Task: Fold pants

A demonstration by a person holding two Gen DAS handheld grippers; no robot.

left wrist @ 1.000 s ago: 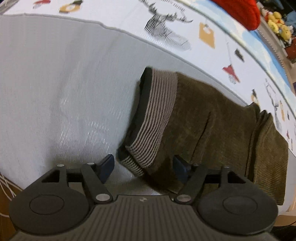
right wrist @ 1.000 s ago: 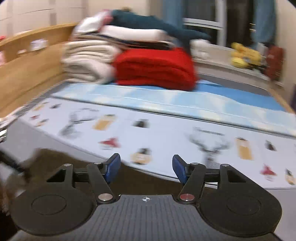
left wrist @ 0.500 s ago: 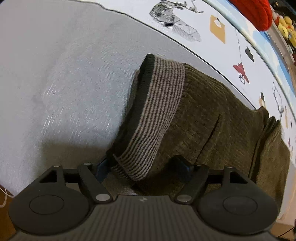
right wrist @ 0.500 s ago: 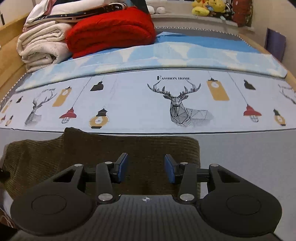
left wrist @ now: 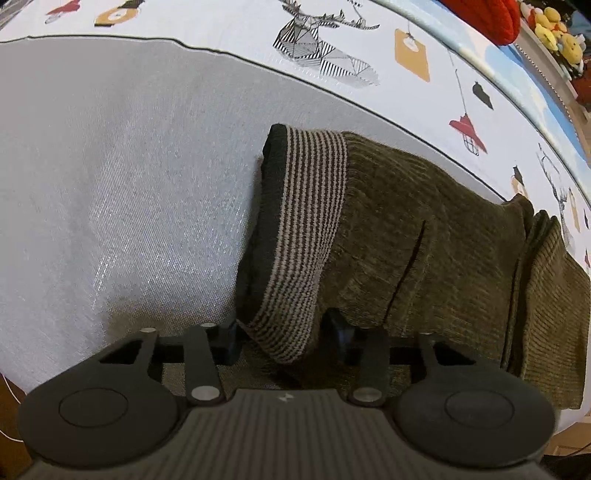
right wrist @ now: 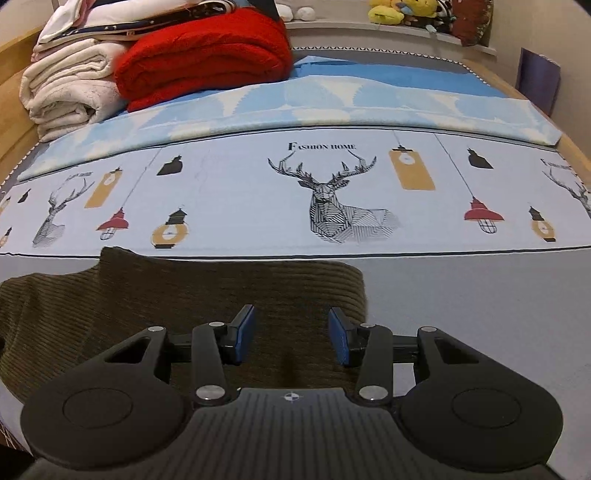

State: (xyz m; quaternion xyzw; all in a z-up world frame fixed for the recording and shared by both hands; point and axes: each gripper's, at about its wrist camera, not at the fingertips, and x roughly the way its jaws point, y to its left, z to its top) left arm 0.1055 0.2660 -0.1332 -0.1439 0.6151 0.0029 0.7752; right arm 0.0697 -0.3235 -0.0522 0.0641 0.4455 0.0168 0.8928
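Note:
Olive-brown corduroy pants lie folded on the grey part of the bed sheet. Their striped waistband points toward my left gripper. That gripper's jaws are closing, with the near corner of the waistband bunched between them and both pads touching the fabric. In the right wrist view the other end of the pants lies under my right gripper. Its blue pads stand apart just over the cloth, with nothing pinched between them.
The sheet's printed band with a deer drawing runs behind the pants. Further back lie a red blanket and rolled white towels. Plush toys sit on a ledge. The wooden bed frame borders the left side.
My left gripper sank onto the waistband corner and its jaws narrowed around it. My right gripper tilted down from the blankets to above the pants' far end, and its jaws narrowed.

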